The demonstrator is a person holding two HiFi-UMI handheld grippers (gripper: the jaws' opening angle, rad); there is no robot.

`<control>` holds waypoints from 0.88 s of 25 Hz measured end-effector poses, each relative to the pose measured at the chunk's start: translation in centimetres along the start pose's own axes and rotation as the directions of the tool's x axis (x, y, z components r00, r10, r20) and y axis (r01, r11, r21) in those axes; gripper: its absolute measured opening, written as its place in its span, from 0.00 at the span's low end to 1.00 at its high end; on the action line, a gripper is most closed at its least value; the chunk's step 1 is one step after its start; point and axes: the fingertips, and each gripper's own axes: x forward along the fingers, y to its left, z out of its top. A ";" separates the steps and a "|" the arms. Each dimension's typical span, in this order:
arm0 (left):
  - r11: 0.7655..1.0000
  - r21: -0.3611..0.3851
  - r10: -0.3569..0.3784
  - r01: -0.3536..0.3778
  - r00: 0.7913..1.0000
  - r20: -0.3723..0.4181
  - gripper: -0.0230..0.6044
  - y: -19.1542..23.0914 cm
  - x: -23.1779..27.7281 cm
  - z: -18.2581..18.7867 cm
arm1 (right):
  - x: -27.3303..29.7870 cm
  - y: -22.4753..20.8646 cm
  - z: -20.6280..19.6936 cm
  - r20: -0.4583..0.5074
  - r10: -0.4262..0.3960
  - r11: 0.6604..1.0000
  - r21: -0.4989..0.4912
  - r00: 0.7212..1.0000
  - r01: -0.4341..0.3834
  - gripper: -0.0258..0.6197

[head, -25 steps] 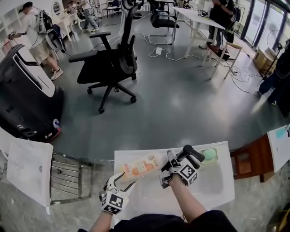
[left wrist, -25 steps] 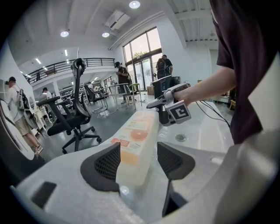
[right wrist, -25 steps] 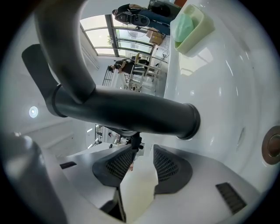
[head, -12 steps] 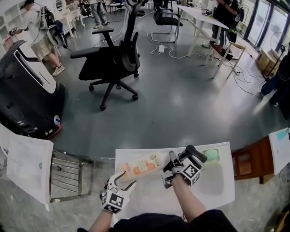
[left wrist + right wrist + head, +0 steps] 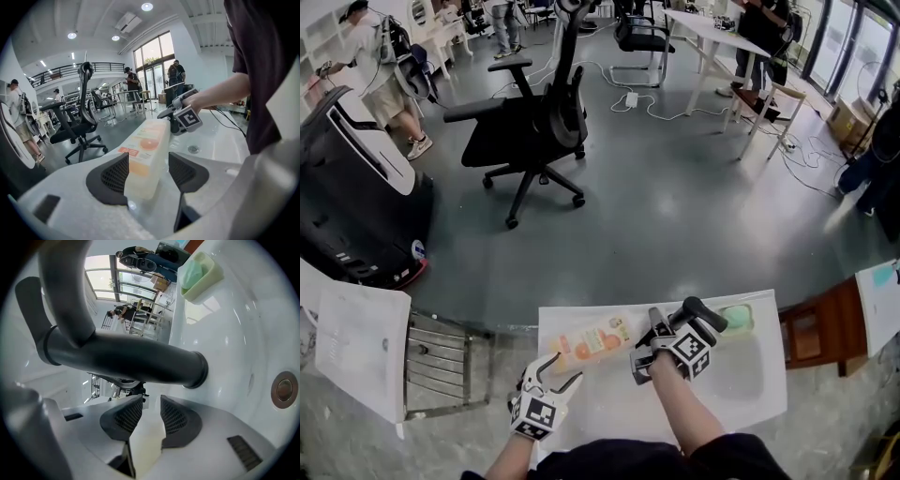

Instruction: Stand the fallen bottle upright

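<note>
The bottle [image 5: 592, 342], pale with an orange label, lies on its side on the white sink counter [image 5: 609, 403]. Its cap end points right, toward the black faucet [image 5: 705, 314]. My right gripper [image 5: 642, 345] is at that cap end. In the right gripper view the bottle's cream top [image 5: 145, 446] fills the narrow gap between the pads of the right gripper [image 5: 150, 416], whose jaws have just been opening a little. My left gripper [image 5: 558, 370] is open at the bottle's base. In the left gripper view the bottle [image 5: 147, 154] runs away between the spread pads of the left gripper [image 5: 149, 173].
A green soap dish [image 5: 736, 321] sits behind the basin [image 5: 741, 375], whose drain [image 5: 283, 387] lies right of my right gripper. The faucet spout [image 5: 122, 357] passes just above that gripper. A metal rack [image 5: 441, 361] stands left of the counter. An office chair [image 5: 530, 122] and people are beyond.
The right gripper has tilted slightly at the bottle's cap end. The bottle still lies flat in the same place, and the left gripper has stayed put.
</note>
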 end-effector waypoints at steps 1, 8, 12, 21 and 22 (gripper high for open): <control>1.000 -0.001 0.001 -0.001 1.000 0.001 0.45 0.0 0.0 0.0 | 0.1 0.0 -0.1 -0.005 0.004 1.000 0.000 1.000 -0.004 0.23; 1.000 -0.007 0.002 -0.002 1.000 0.013 0.45 0.2 0.0 0.0 | 0.2 0.3 0.0 -0.031 0.059 0.998 0.017 0.998 -0.059 0.20; 1.000 -0.004 0.005 -0.005 1.000 0.015 0.45 0.1 -0.2 -0.1 | -0.4 0.8 0.1 -0.016 0.093 0.995 0.028 0.996 -0.093 0.18; 1.000 -0.007 0.025 -0.025 0.999 0.026 0.46 0.6 -0.8 -0.4 | -1.4 3.8 -0.2 -0.048 0.159 0.986 -0.044 0.986 -0.161 0.15; 1.000 -0.007 0.027 -0.027 0.999 0.030 0.46 0.6 -0.9 -0.4 | -1.5 4.3 -0.3 -0.053 0.167 0.983 -0.062 0.985 -0.170 0.15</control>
